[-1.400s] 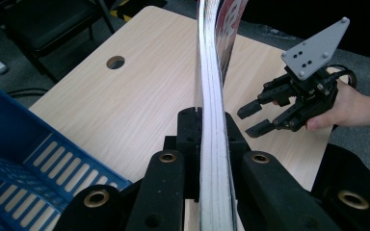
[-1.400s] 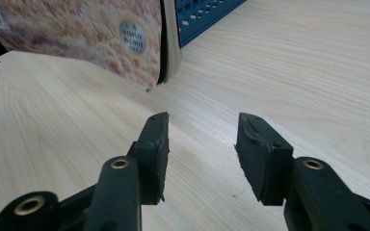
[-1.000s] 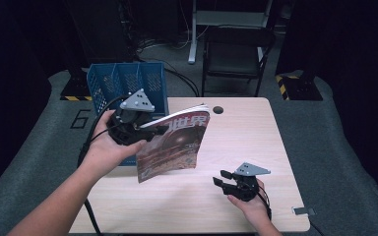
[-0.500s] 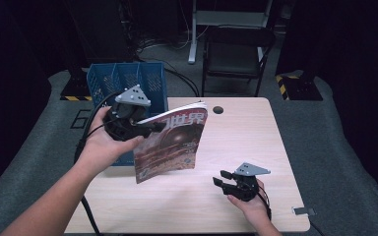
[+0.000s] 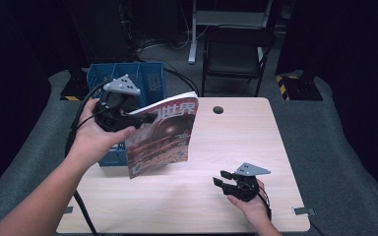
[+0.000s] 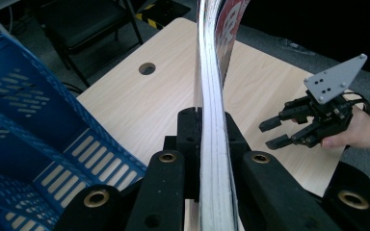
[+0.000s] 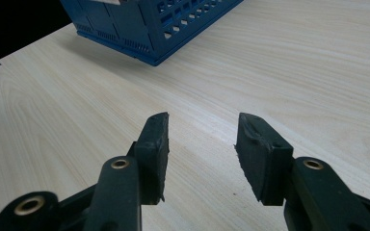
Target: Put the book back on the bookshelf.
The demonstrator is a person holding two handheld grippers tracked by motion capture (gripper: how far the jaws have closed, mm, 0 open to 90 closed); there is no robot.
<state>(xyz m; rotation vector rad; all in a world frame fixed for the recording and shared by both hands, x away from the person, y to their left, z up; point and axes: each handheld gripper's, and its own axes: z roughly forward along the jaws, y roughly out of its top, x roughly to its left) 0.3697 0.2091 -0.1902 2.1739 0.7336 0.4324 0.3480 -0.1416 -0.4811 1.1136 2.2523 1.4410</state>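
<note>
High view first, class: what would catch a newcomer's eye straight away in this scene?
The magazine stands out, held up off the table at its left side, its edge pinched in the left claw. Behind it, at the table's left edge, sits a blue basket. Near the front right, the right claw rests open and empty.

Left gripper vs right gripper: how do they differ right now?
The left gripper is shut on the magazine; the right gripper is open with nothing between its jaws. The left is held up over the table's left edge by the blue crate; the right sits low near the table's front right. Both have black jaws and a grey three-cornered plate on top.
</note>
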